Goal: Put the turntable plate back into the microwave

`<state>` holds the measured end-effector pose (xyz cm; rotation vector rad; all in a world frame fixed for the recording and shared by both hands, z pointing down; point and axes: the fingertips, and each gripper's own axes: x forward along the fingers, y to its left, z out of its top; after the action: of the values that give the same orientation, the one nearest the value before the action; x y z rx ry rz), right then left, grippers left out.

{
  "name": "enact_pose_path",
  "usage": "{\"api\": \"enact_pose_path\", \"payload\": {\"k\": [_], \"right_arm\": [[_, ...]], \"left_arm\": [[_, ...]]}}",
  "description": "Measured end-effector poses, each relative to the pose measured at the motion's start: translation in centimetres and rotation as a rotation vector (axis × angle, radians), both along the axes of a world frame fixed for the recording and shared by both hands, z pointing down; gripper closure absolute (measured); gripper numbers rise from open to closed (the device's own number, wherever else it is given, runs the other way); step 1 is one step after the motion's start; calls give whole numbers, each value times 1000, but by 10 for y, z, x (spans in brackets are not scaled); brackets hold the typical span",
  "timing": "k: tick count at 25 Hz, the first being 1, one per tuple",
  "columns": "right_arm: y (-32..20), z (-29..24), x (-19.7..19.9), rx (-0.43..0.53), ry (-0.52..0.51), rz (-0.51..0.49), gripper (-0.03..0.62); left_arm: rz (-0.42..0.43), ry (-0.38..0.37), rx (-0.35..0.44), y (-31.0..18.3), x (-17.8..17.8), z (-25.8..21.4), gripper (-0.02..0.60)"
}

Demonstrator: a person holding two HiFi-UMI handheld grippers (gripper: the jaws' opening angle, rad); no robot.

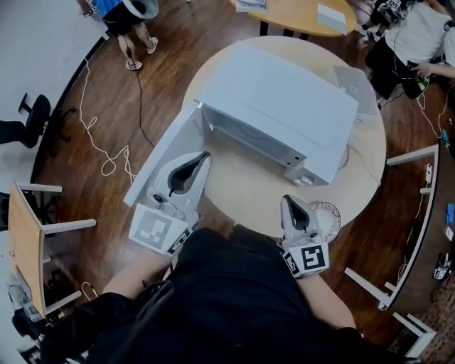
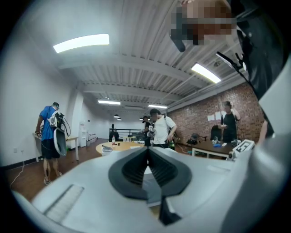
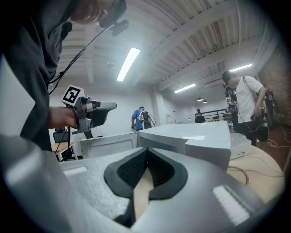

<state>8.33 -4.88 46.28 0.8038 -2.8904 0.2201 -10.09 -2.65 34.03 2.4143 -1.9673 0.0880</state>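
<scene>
The white microwave (image 1: 284, 106) stands on a round wooden table (image 1: 242, 192), its door (image 1: 160, 160) swung open to the left. A round plate with a patterned rim (image 1: 328, 213) lies flat near the table's front right edge. My right gripper (image 1: 286, 199) hovers just left of the plate, shut and empty, and its own view shows the jaws (image 3: 146, 149) touching, with the microwave (image 3: 191, 136) ahead. My left gripper (image 1: 205, 156) is in front of the open cavity beside the door. Its jaws (image 2: 148, 149) meet at the tips with nothing between them.
A clear container (image 1: 352, 85) and a cable sit on the table behind the microwave. Cords trail over the wooden floor (image 1: 106, 153). Chairs stand at both sides, another table (image 1: 298, 14) is at the back, and several people stand around the room.
</scene>
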Motion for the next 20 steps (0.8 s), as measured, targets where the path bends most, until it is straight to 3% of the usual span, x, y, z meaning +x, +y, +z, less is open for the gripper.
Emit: {"api": "enact_pose_path", "payload": {"k": [7,14,20], "right_arm": [[-3,7,-10,-29,11,6,592],[-19,4,-18,-4,15,99,592],[-29,-15,-12,54,12,282,592]], "left_arm": [[59,-51,-23,-17,-2,3,577],[120,14,-28,-38,-17,6,577],[269,17,8,-69,-21,0,577]]}}
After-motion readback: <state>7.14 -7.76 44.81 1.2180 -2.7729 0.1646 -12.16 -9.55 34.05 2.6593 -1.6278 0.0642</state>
